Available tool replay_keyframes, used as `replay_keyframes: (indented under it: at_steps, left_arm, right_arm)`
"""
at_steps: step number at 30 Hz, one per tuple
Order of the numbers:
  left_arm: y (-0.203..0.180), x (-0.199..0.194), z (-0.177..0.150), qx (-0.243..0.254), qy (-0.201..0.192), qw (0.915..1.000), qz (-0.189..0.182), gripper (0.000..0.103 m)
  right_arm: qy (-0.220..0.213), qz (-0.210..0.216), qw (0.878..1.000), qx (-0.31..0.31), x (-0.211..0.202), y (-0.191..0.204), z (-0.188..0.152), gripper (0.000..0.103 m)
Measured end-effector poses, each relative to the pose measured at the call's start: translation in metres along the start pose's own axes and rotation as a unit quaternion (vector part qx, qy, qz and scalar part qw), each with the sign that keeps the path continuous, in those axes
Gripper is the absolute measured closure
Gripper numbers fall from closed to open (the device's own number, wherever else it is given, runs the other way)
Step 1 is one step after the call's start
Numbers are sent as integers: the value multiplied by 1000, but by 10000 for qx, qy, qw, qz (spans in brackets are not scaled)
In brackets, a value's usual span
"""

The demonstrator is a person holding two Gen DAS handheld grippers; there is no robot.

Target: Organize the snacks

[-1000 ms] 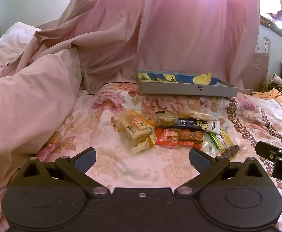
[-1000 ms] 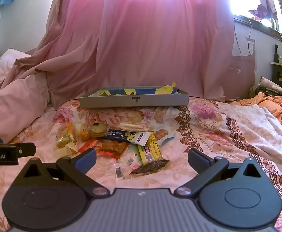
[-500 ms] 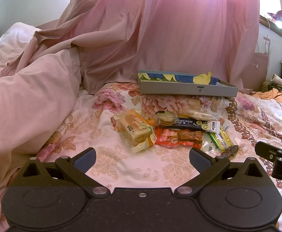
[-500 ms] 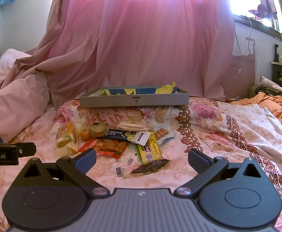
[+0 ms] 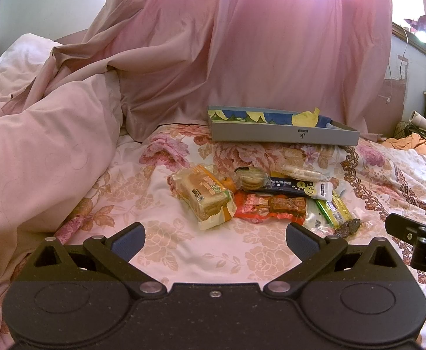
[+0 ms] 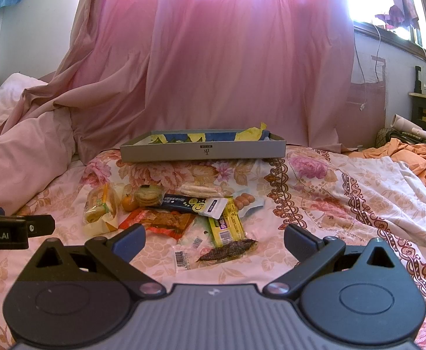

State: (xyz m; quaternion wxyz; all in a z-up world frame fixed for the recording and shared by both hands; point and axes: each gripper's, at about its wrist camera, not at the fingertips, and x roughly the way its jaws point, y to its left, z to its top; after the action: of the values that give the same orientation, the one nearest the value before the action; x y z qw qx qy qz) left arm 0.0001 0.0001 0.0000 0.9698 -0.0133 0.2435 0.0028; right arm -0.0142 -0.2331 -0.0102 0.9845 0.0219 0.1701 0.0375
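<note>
1. My left gripper [image 5: 214, 237] and right gripper [image 6: 214, 240]: jaws spread wide, empty, low over the floral bedspread [image 6: 315, 204].
2. Snack pile [image 6: 183, 215] lies just ahead.
3. Grey tray [image 6: 202, 151] sits beyond the pile, before the pink curtain [image 6: 227, 58].

We count one grey box [image 6: 202, 152], one wrapped bread [image 5: 205, 197], one small orange [image 6: 129, 203], one biscuit pack [image 6: 149, 196], one red snack packet [image 6: 166, 220], one dark calcium bar [image 6: 194, 204], one yellow-green bar [image 6: 227, 227] and one dark dried strip [image 6: 227, 250].
</note>
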Motion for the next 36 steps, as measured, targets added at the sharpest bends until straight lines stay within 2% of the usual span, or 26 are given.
replay_keyframes:
  at_steps: [36]
  left_arm:
    - [0,1,-3,15,44,10000,15,1]
  right_arm:
    - [43,22,10000,19,2,2,-1,0]
